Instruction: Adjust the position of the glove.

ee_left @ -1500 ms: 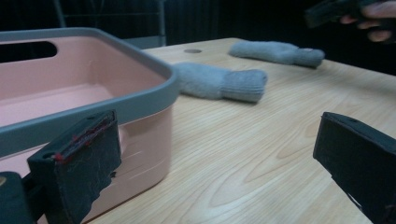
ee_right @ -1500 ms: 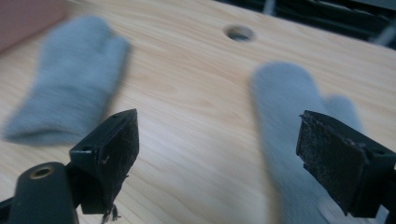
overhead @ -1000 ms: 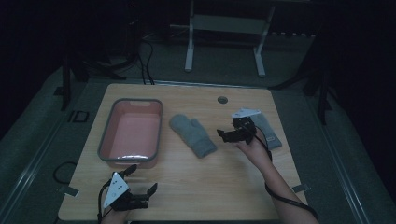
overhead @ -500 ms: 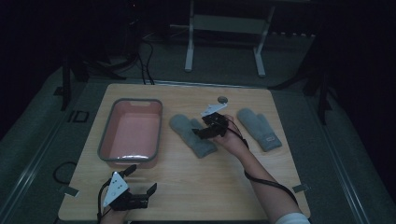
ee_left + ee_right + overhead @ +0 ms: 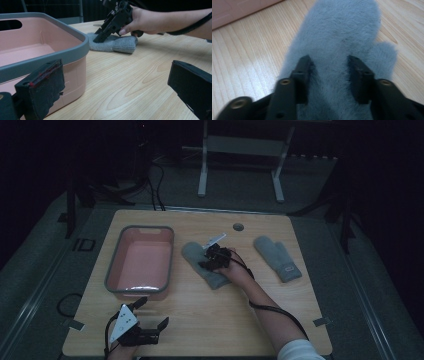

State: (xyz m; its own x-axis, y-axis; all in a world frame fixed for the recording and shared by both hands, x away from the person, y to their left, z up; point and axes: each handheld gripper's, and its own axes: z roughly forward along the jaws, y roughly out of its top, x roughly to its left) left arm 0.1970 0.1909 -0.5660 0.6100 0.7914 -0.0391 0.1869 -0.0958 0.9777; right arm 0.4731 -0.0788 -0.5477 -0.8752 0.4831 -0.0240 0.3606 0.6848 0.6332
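Observation:
A grey mitten (image 5: 192, 254) lies flat on the wooden table (image 5: 210, 320), right of a pink bin (image 5: 114, 270). My right gripper (image 5: 209, 259) points down onto it. In the right gripper view its jaws (image 5: 329, 62) have just been closing and straddle a strip of the mitten's fur (image 5: 342, 30), which lies flat between them, not bunched. In the left gripper view that gripper (image 5: 101, 37) touches the mitten (image 5: 117, 45) by the bin's rim (image 5: 75, 47). My left gripper (image 5: 152, 312) rests open near the front edge, jaws (image 5: 113, 72) wide apart with nothing between them.
A second grey mitten (image 5: 277, 257) lies at the right side of the table. A round hole (image 5: 238, 226) sits near the far edge. A corner of the pink bin (image 5: 237, 10) shows in the right gripper view. A metal stand's legs (image 5: 240, 165) are behind the table.
My right gripper has moved left from the right-hand mitten and come down onto the mitten beside the bin. The left gripper has stayed where it was.

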